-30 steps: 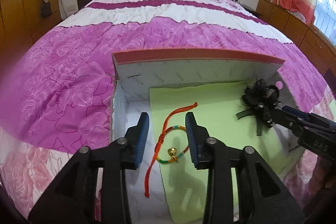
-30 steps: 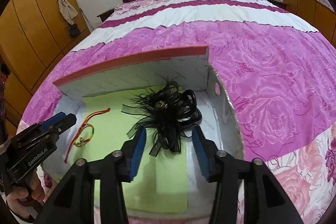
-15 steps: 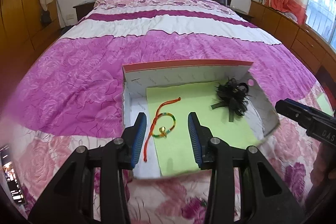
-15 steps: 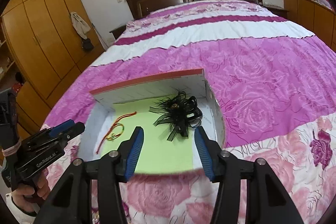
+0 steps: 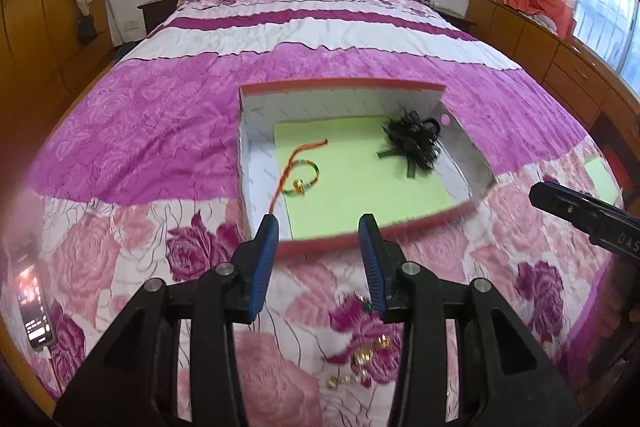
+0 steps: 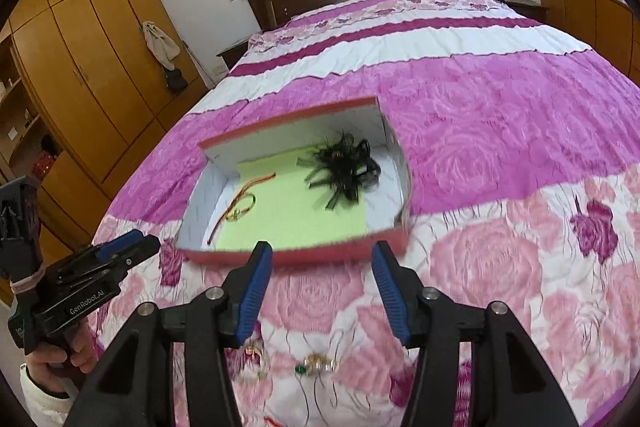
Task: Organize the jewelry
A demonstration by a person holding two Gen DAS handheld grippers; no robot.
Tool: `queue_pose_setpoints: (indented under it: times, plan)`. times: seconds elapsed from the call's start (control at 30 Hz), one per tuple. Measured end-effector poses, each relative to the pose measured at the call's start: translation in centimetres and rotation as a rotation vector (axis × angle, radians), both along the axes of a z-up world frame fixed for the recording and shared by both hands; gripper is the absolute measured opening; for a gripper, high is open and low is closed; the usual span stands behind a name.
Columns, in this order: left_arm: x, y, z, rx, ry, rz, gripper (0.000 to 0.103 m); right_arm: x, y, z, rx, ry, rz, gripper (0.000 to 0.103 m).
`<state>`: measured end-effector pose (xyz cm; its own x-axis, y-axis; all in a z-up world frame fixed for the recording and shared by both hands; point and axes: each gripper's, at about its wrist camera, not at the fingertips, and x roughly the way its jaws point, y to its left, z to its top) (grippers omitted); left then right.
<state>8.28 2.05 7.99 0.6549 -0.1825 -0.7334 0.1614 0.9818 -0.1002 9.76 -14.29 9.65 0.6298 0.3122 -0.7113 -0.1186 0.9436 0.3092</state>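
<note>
The bed (image 5: 320,39), under a pink and magenta rose quilt, filled both views, and everything else sat relative to the red-rimmed box (image 5: 400,85) on it. The box lay open, a green sheet (image 5: 360,179) covering most of its floor. On the sheet's right part, near the box's far right corner, rested the black feathered hairpiece (image 5: 412,143); on the sheet's left part lay the red cord bracelet (image 5: 300,173) with its coloured loop and gold charm, its tail trailing off the sheet toward the box's near wall.

Both grippers hung on the near side of the box, above the quilt. The left gripper (image 5: 318,259) was released, jaws spread and holding nothing; the right gripper (image 6: 322,279) was likewise spread and empty.

Nearer still than the box, on the quilt below the jaws, lay small loose jewelry pieces (image 6: 318,363), gold with a green bead, blurred and hard to identify. A phone (image 5: 34,315) lay far to the box's left.

The risk, as I judge it: such tiny pieces on soft quilt could sink into folds, snag fabric, or slip from the pads.
</note>
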Motion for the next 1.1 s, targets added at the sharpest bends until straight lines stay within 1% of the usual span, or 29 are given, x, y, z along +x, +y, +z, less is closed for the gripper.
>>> queue_pose_setpoints:
  times: [0.1,0.37,0.77,1.1]
  plan:
    - [-1.1,-0.2,-0.1,0.008,0.0,-0.017,0.034,-1.0,-0.2,-0.8,0.025,0.027,0.004,0.055]
    - [-2.7,-1.1,-1.2,0.01,0.038,-0.05,0.035,-2.7,-0.3,-2.7,0.008,0.074,0.015,0.055]
    - [-4.2,-1.9,-5.1,0.036,0.154,-0.07,0.035,-4.3,-0.7,-5.3,-0.012,0.145,0.021,0.055]
    - [-5.1,-2.9,-7.2,0.05,0.215,-0.106,0.035,-6.0,-1.6,-6.8,-0.025,0.201,0.011,0.055]
